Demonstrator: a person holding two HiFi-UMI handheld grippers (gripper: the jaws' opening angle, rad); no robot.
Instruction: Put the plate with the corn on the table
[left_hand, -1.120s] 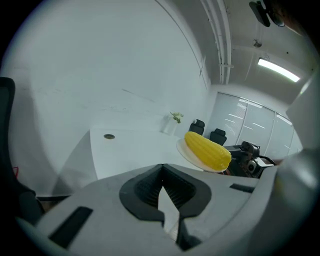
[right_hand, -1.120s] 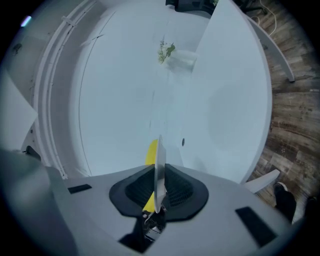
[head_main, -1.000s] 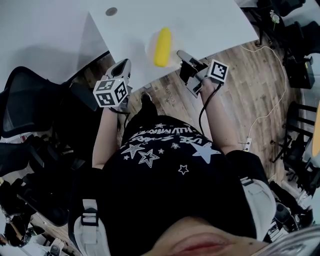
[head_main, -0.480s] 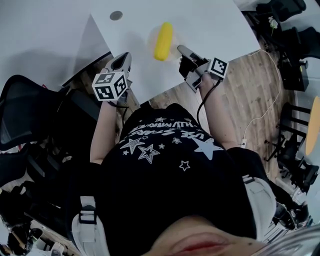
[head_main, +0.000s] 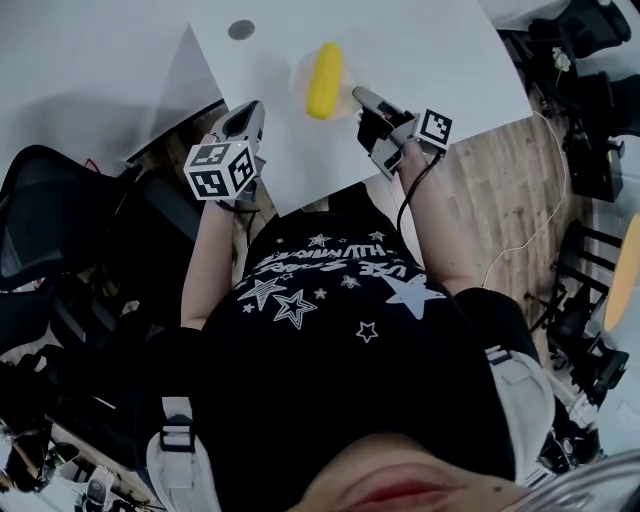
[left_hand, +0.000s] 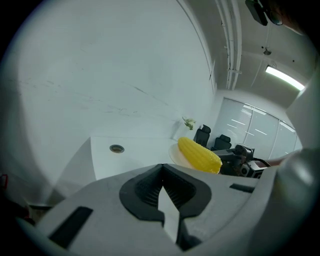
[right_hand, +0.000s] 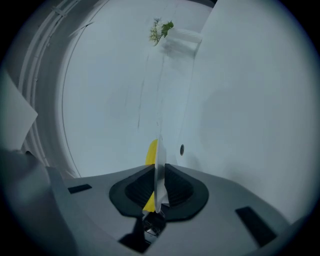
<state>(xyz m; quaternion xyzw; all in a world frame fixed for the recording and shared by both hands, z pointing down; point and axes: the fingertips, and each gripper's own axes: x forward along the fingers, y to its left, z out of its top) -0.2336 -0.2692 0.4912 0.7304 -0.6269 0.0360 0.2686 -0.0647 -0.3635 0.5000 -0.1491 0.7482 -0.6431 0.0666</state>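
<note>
The right claw (head_main: 360, 97) is pinching the plate (head_main: 299, 82) by its rim. In the right gripper view the rim shows edge-on as a thin pale line (right_hand: 159, 150) clamped between the two dark pads, with the yellow corn (right_hand: 151, 151) just to the left of that line. In the head view, the claw grips the plate's near right edge and reaches in level, so the plate lies ahead of it and a little to its left. The corn (head_main: 325, 80) lies across the middle of the plate. Its long axis points away from the person, so the claw comes at the cob's near end at a slant, not end-on. The white table (head_main: 440, 50) spreads under the plate on all sides, with its front edge on the plate's near side. Whether the plate's base already rests on the table or hangs just above it cannot be told from these views. The left claw (head_main: 250, 114) is off the plate's near left side, apart from it, with its pads pressed together on nothing (left_hand: 162, 167). From its own view the plate (left_hand: 175, 151) and corn (left_hand: 199, 155) lie ahead and to the right. The right hand is the nearer one and carries the whole load, so setting down probably calls for lowering it with the plate flat so the cob cannot roll off.
</note>
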